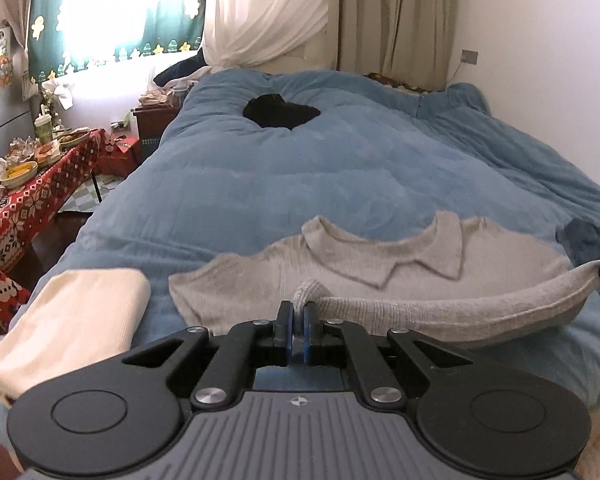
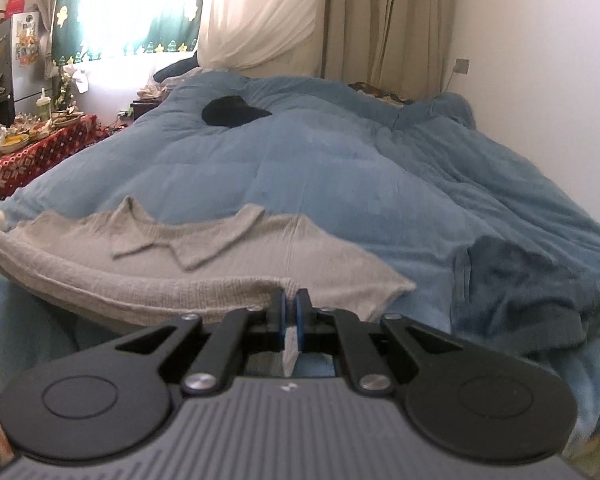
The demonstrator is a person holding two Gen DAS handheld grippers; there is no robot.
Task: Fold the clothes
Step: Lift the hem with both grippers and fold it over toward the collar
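Grey shirt [image 1: 340, 264] lay collar-up on blue quilt [image 1: 300, 176]. My left claw [image 1: 299, 312] and right claw [image 2: 291, 300] each pinched its raised hem, hem slung between us. Cream garment [image 1: 72, 320] lay folded beside; dark blue garment [image 2: 524, 292] lay crumpled, unfolded.

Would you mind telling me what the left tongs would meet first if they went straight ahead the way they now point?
The left tongs, shut on the hem of the grey sweater, point across that same sweater, so its flat body and collar would probably come first, then the blue duvet. Depth is hard to judge.
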